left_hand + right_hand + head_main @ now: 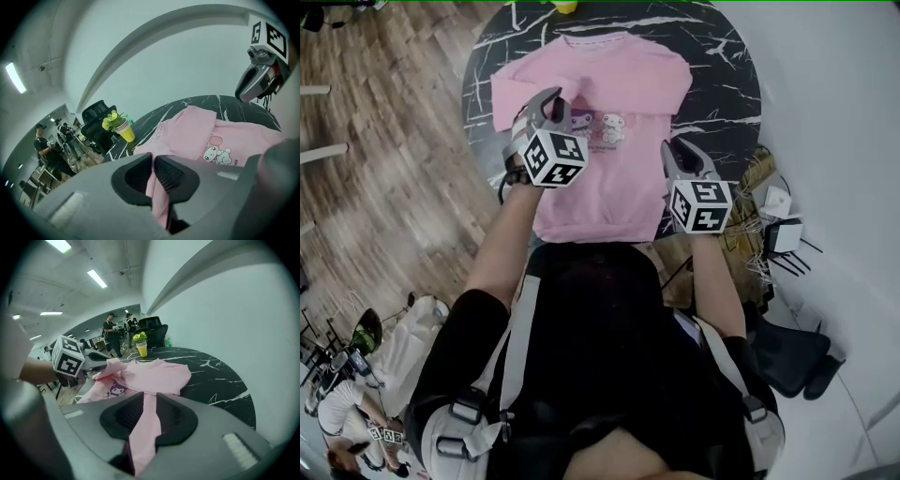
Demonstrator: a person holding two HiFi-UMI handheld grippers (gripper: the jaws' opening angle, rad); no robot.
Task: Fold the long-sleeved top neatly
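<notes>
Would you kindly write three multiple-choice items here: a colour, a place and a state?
1. What colour is the long-sleeved top? A white, B blue, C pink.
2. Where on the table is the yellow cup? A far edge, B near edge, C on a sleeve.
3. The left gripper is: A open, empty, B shut on the top, C shut on the cup.
Answers: 1 C, pink in every view; 2 A, beyond the collar in the head view; 3 B, pink fabric pinched between its jaws.
</notes>
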